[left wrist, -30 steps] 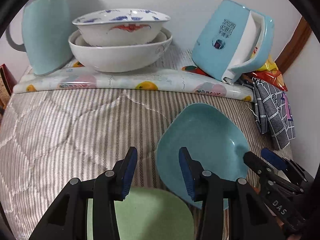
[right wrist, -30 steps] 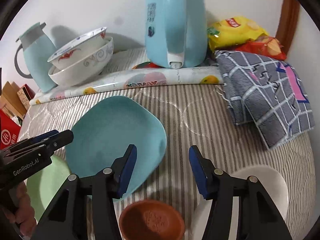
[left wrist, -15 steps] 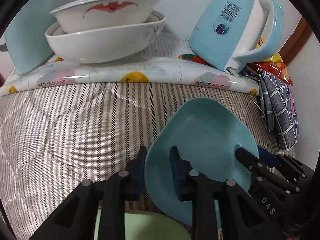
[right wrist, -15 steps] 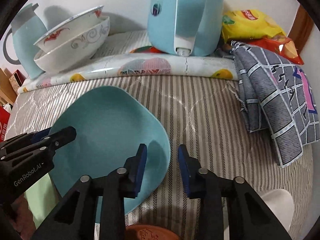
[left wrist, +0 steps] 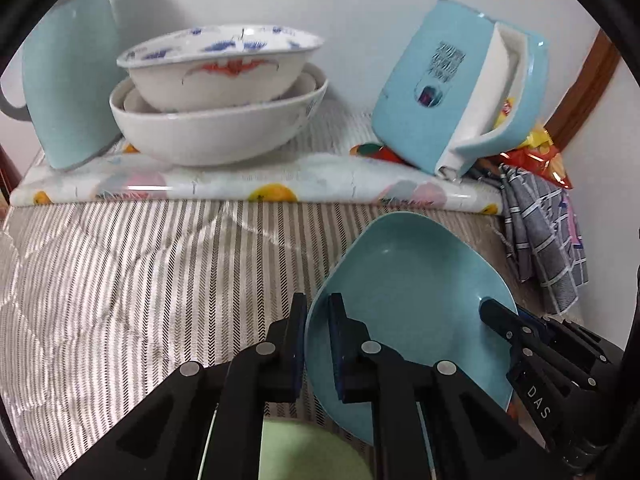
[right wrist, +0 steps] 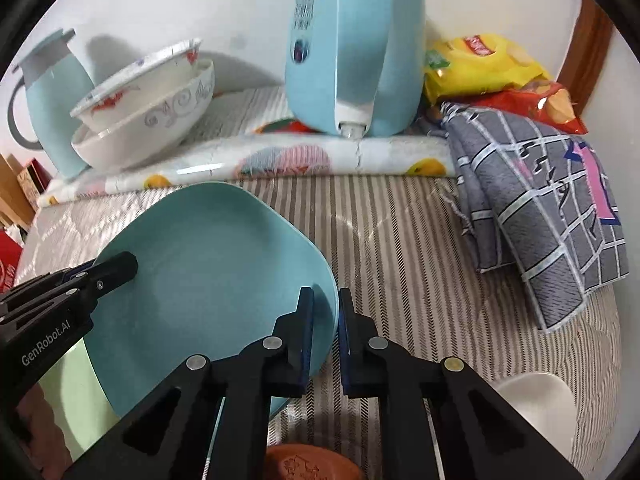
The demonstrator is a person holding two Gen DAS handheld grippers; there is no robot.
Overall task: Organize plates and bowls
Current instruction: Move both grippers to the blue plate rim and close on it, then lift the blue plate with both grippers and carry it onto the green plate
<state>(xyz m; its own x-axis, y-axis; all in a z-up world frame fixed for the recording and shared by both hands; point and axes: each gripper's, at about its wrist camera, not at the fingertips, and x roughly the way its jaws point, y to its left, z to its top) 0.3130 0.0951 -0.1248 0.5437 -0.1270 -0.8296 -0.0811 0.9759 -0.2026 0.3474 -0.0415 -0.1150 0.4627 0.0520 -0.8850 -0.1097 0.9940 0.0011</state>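
The left gripper (left wrist: 318,344), marked "GenRobot.AI", and the right gripper (right wrist: 326,334), marked "DAS", are each clamping opposite rims of the blue plate (right wrist: 208,272), which is tilting above the striped cloth (left wrist: 140,272). A green plate (left wrist: 312,456) is lying partly hidden beneath the plate. Print on the kettle (right wrist: 352,40) is too blurred to read. A brown dish (right wrist: 312,466) and a white dish (right wrist: 536,400) are showing only partly.

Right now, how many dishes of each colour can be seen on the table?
Teal: 1, the teal plate.
Green: 1, the green plate.
White: 3, the large white bowl, the patterned bowl nested in it, and the white dish.
Brown: 1, the brown dish.
Total: 6
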